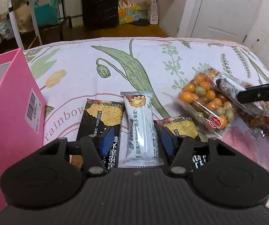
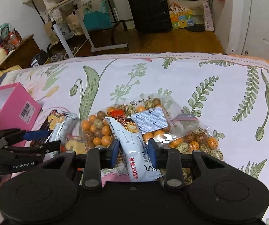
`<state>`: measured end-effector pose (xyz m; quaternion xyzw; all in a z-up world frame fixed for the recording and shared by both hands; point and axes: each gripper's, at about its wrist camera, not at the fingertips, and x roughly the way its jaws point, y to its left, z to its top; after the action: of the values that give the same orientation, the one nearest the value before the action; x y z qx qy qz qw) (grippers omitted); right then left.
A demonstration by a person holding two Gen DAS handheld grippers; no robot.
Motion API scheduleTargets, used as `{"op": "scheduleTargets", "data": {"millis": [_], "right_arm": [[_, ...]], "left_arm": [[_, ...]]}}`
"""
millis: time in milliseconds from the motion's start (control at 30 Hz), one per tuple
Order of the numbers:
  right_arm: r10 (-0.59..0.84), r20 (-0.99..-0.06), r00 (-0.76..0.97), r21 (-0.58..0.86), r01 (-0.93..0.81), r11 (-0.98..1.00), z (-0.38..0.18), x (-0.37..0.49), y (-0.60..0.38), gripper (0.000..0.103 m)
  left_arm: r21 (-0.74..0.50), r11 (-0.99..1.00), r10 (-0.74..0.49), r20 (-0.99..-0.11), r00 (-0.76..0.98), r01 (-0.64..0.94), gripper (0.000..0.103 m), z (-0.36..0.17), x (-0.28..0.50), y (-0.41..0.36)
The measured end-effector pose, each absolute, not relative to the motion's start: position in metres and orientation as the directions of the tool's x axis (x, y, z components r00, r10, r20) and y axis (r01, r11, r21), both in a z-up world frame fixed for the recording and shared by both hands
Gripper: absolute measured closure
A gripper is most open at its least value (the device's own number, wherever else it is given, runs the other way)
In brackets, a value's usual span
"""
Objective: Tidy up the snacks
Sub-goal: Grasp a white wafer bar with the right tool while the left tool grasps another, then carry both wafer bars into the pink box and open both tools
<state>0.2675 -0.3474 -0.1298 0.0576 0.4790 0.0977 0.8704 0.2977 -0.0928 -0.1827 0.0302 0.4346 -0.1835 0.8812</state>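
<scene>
Glossy white snack bar (image 1: 143, 129) lay between the left gripper (image 1: 137, 142) jaws, apart; only the right view showed the right gripper (image 2: 134, 151) jaws apart around another white bar (image 2: 134, 150) over crinkly nut bags (image 2: 100, 131).

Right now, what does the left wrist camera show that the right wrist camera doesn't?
Only the left view shows the second black cracker packet, lying right of the white bar between the left gripper jaws.

Only the right view shows the right gripper straddling a white bar atop the nut bags, and a desiccant sachet.

Both show the pink box, floral sheet and black suitcase.
</scene>
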Motion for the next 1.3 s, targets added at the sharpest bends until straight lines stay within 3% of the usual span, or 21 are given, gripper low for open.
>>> {"op": "scheduleTargets", "data": {"millis": [67,133,200,300,567,633,933,1300], "right_arm": [[0.214,-0.831,0.513,0.178,-0.118,0.977,-0.133,0.268,-0.345,0.061],[0.203,-0.835,0.511,0.166,-0.118,0.979,-0.136,0.268,-0.344,0.061],[0.188,-0.837,0.514,0.148,-0.119,0.982,-0.136,0.267,-0.342,0.062],[0.18,-0.839,0.513,0.15,-0.098,0.984,-0.132,0.264,-0.341,0.068],[0.175,-0.862,0.475,0.172,-0.049,0.984,-0.134,0.258,-0.334,0.069],[0.166,-0.867,0.471,0.178,-0.02,0.984,-0.137,0.258,-0.336,0.071],[0.192,-0.85,0.49,0.242,0.039,0.97,-0.128,0.245,-0.341,0.073],[0.269,-0.857,0.441,0.324,0.055,0.944,-0.123,0.213,-0.335,0.073]], "left_arm": [[-0.094,0.934,-0.285,-0.776,0.563,0.344,0.052,-0.182,0.296,-0.094],[-0.067,0.936,-0.267,-0.777,0.57,0.347,0.07,-0.182,0.295,-0.095],[-0.076,0.931,-0.277,-0.784,0.555,0.356,0.076,-0.183,0.296,-0.095],[-0.13,0.931,-0.306,-0.788,0.535,0.34,0.078,-0.182,0.297,-0.09],[-0.121,0.939,-0.281,-0.809,0.516,0.322,0.075,-0.184,0.294,-0.093],[-0.124,0.942,-0.281,-0.8,0.53,0.312,0.08,-0.184,0.292,-0.092],[-0.181,0.937,-0.322,-0.784,0.531,0.3,0.08,-0.163,0.278,-0.086],[-0.229,0.932,-0.334,-0.846,0.416,0.282,0.08,-0.148,0.245,-0.073]]}}
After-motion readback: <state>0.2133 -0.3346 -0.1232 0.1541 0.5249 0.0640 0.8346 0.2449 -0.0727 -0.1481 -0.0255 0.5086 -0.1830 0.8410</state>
